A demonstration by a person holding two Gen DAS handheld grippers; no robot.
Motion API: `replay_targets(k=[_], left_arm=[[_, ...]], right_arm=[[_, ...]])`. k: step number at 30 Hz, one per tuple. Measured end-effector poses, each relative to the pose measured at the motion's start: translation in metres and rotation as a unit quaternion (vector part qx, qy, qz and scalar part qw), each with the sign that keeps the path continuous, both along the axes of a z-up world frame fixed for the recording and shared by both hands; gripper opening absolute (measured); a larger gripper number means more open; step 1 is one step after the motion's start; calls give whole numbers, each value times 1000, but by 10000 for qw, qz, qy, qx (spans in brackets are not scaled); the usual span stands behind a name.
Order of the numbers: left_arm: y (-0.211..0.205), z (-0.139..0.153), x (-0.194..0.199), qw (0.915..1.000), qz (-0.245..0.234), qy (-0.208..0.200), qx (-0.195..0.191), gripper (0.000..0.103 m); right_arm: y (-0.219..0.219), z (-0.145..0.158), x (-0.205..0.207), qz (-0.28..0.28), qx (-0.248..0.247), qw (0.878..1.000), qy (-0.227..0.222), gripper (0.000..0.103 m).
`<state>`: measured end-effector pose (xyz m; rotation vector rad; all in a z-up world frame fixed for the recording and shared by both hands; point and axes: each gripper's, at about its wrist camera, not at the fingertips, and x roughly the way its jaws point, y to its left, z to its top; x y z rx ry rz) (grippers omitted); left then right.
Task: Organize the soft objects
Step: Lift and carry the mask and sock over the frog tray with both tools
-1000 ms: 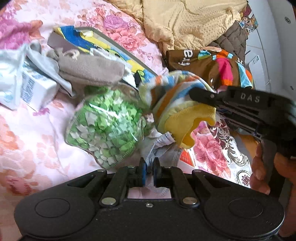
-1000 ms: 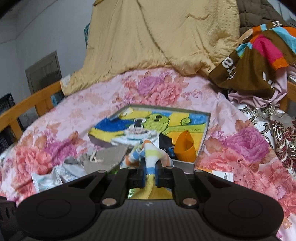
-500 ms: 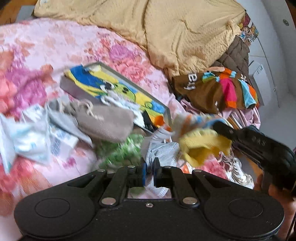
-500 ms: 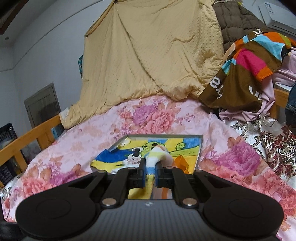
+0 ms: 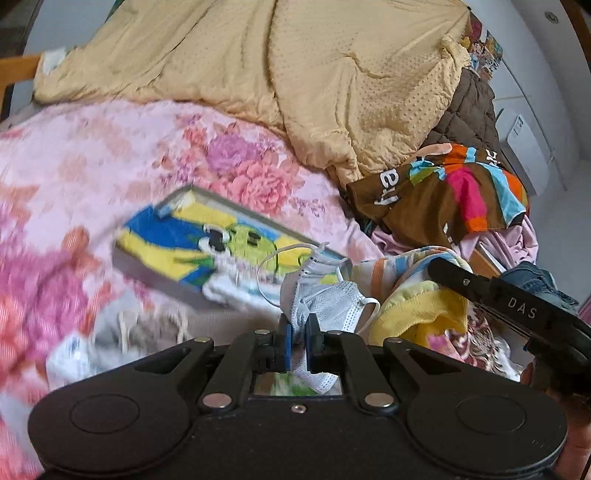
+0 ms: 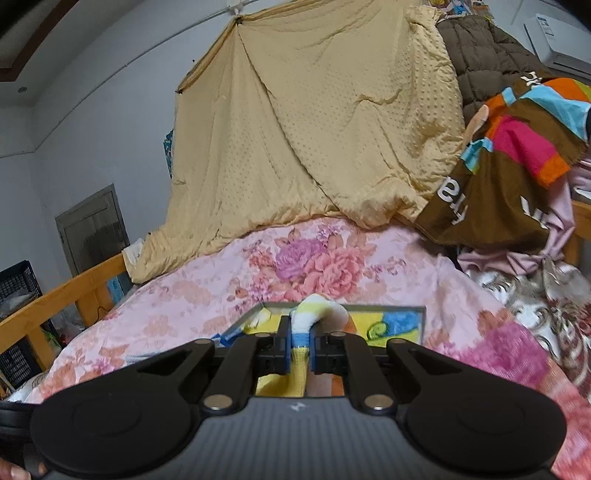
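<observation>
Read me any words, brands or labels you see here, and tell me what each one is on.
"DAS": on the right gripper, along its black arm.
"ey": white letters on the brown multicoloured garment; the rest is folded away.
Label on the white appliance: too small to read.
Posters on the wall: too blurred.

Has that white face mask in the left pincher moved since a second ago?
Yes. The face mask, clamped in the left gripper, has risen off the bedspread, now showing against the cartoon box.
</observation>
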<state>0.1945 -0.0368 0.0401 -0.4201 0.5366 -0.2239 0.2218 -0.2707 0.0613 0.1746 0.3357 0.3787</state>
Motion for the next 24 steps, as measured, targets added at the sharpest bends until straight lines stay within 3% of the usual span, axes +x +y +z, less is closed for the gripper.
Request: replay_targets(k=[10,24], left_arm=[[-2,10,81,9993,147,-144,321,7],[-21,-17,169,9992,229,138,307,7]], right_arm=[[4,-6,70,-102,217,9997,63,10],[-4,-41,138,-290,206,9981,500,10]])
